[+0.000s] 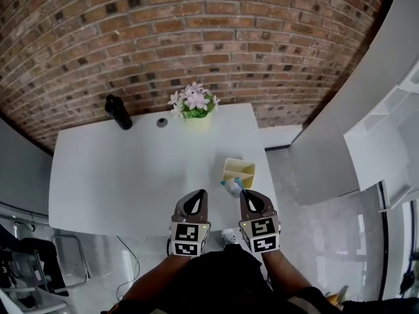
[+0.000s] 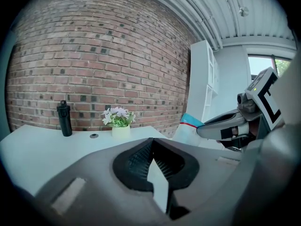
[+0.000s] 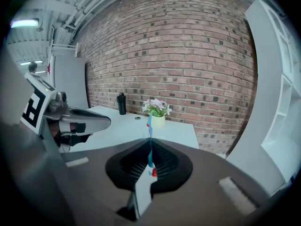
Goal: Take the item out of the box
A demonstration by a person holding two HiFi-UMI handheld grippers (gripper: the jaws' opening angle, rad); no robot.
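A small yellow box (image 1: 239,170) stands open near the right front corner of the white table (image 1: 118,175). My right gripper (image 1: 244,195) hovers just in front of it, shut on a flat white packet (image 1: 232,187) with a teal top edge. In the right gripper view the packet (image 3: 150,126) shows edge-on, pinched between the closed jaws of the right gripper (image 3: 150,144). From the left gripper view, the packet (image 2: 188,126) sticks out of the right gripper's tips. My left gripper (image 1: 197,196) hangs beside it over the table's front edge, shut with nothing in it (image 2: 151,146).
At the table's far edge are a pot of pale flowers (image 1: 194,107), a black bottle (image 1: 118,112) and a small grey disc (image 1: 162,122). A brick wall lies behind. White cabinets (image 1: 366,142) stand to the right; a chair (image 1: 62,260) is at the lower left.
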